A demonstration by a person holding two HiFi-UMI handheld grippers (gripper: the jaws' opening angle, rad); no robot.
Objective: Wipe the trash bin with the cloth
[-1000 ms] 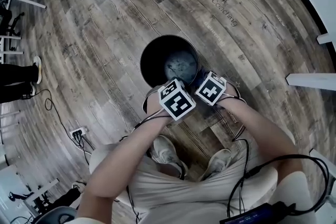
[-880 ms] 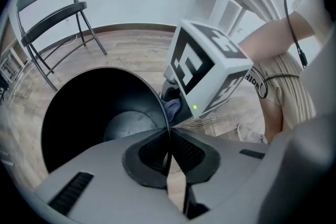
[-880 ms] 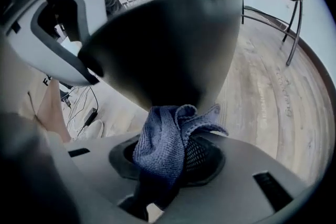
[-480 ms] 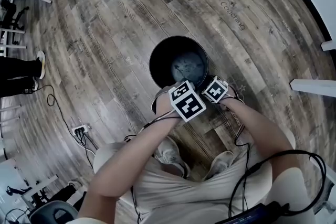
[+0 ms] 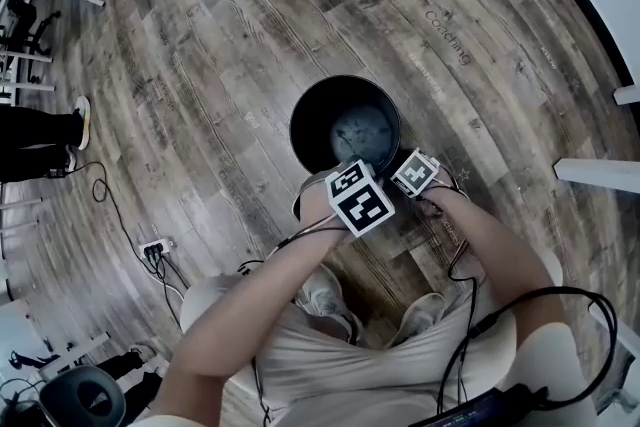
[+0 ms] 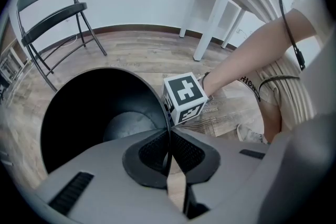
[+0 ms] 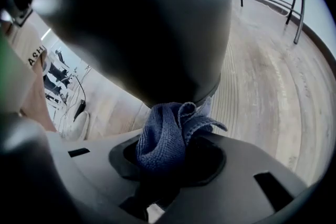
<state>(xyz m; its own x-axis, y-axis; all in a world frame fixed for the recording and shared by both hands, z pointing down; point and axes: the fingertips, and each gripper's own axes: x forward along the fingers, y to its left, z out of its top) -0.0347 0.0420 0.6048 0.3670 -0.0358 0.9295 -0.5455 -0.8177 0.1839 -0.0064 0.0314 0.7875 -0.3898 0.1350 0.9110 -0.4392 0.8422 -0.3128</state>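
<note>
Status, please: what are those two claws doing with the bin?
Left gripper shut on bin rim. Right gripper grips blue cloth, pressed to bin outer wall. Folding chair beyond, not in the way.

The trash bin (image 7: 147,29) has a smooth black wall with a dull sheen; whether it is metal or plastic cannot be told. The cloth (image 7: 163,136) is blue and soft, with a coarse looped weave. The floor (image 5: 200,65) is grey-brown wood planking, grainy and matt. The left hand-held gripper (image 6: 169,144) and the right hand-held gripper (image 7: 170,153) have matt grey plastic shells. The left one's dark pads (image 6: 149,155) carry a fine gridded texture. The marker cube (image 6: 185,98) is matt, black on white. The folding chair (image 6: 52,13) has a thin dark metal frame.
</note>
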